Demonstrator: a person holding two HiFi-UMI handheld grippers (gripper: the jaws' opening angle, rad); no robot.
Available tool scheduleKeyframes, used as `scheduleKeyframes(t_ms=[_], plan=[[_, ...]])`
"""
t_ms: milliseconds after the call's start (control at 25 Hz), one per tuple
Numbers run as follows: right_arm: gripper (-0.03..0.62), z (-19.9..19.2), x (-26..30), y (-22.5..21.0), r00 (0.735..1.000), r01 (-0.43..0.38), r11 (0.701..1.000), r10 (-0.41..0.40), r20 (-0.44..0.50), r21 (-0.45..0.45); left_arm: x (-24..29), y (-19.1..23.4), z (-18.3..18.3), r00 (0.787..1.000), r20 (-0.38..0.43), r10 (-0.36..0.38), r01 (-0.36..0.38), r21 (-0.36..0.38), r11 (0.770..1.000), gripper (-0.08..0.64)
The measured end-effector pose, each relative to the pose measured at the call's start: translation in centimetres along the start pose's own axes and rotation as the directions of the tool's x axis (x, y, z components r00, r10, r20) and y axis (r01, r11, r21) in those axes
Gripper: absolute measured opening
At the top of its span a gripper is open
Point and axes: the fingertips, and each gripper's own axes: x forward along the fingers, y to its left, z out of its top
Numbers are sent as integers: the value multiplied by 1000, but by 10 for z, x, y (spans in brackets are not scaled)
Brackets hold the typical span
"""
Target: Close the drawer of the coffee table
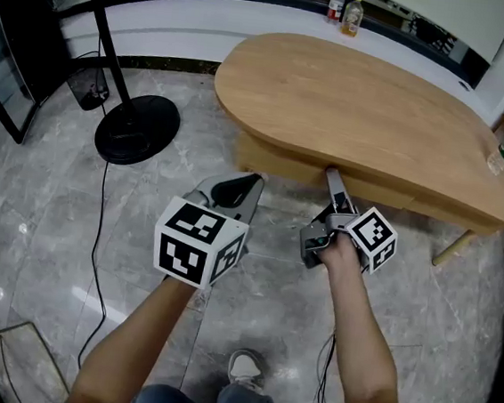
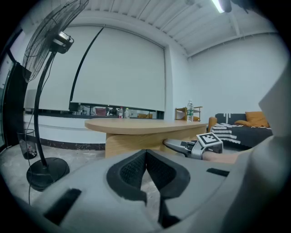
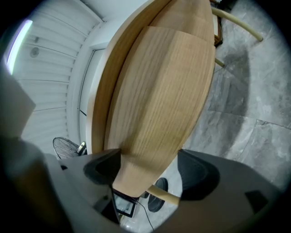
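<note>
Drawer front (image 3: 159, 109) of the coffee table (image 1: 352, 99) sat under the near edge of the tabletop. We held the right gripper (image 1: 333, 176) with its tips at the panel, touching or nearly so. Its fingers (image 3: 103, 166) were spread apart, with the wood filling the gap from one pad and a strip of floor showing beside the other. We held the left gripper (image 1: 235, 190) back over the marble floor, short of the table and beside the right one, its pads (image 2: 129, 172) pressed together on nothing.
</note>
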Motion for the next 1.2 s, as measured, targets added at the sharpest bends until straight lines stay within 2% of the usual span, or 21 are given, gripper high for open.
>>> scheduleKeyframes(t_ms=[440,560,640,840,920,1040,1200], plan=[[390,0,5,-2,1000,0,1000,0,1,1,0,5,0,1000,-15,14,-14,16,1000,5],[347,-3,-3,1,1000,23,1000,-23,-3,-14,-5,6,5,1000,-17,20,-20,20,1000,5],[315,-5,-9,13,1000,7,999,-8,-12,-52,-9,7,11,1000,-14,24,-24,25,999,5],[308,-20,-16,48,998,-12,994,6,-62,-107,-22,18,30,999,-14,40,-40,24,999,5],[284,-24,-22,62,995,-5,991,-8,-98,-132,-30,20,39,999,-25,49,-49,13,999,5],[239,-21,-33,91,986,12,974,-48,-157,-224,-39,20,61,998,-42,51,-52,-21,998,5],[224,-11,-45,142,972,26,948,-98,-213,-317,-60,16,101,996,-81,45,-47,-22,999,5]])
